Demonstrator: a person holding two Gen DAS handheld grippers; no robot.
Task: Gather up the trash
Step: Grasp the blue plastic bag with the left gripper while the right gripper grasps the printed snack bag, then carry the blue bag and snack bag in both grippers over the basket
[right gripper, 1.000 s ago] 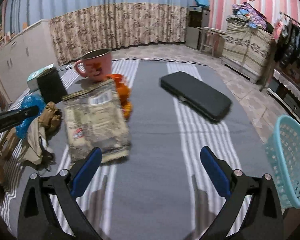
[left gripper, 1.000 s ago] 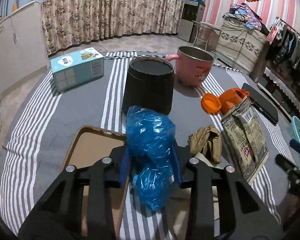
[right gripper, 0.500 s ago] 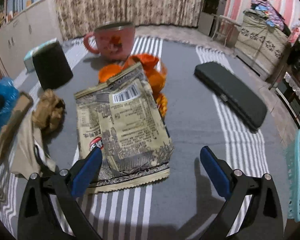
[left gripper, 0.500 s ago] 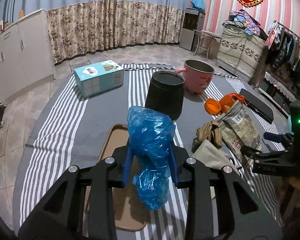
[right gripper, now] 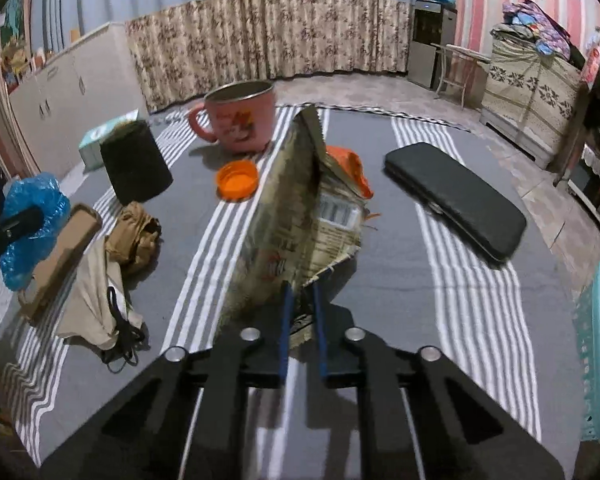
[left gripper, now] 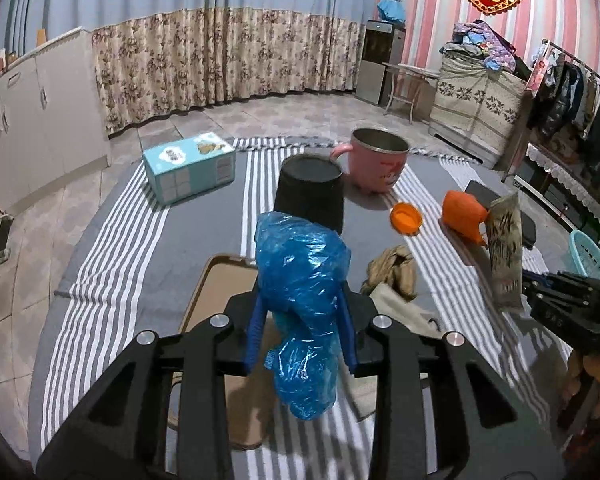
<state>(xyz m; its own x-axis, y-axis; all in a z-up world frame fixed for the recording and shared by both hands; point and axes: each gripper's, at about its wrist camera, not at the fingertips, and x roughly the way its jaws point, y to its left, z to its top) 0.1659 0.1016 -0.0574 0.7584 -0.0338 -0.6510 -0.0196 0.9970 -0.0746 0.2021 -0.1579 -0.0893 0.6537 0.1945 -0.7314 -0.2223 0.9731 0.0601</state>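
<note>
My left gripper (left gripper: 300, 296) is shut on a crumpled blue plastic bag (left gripper: 304, 248) and holds it above a brown tray (left gripper: 216, 292). In the right wrist view my right gripper (right gripper: 301, 292) has its jaws closing on the near edge of a printed snack bag (right gripper: 296, 208). The pads pinch that edge, and the bag stands tilted up off the striped cloth. From the left wrist view the same snack bag (left gripper: 506, 248) hangs upright at the right. The blue bag (right gripper: 40, 200) also shows at the left edge of the right wrist view.
On the striped cloth sit an upturned black cup (left gripper: 310, 192), a pink mug (left gripper: 376, 164), an orange lid (left gripper: 407, 218), an orange wrapper (left gripper: 462, 216), crumpled brown paper (left gripper: 392, 272), a blue box (left gripper: 190, 166) and a black case (right gripper: 456, 198). A turquoise basket (right gripper: 598, 344) stands right.
The right gripper's wide-open jaws have come together on the snack bag's edge, and the bag has gone from lying flat to standing up. The left gripper has risen slightly with the blue bag.
</note>
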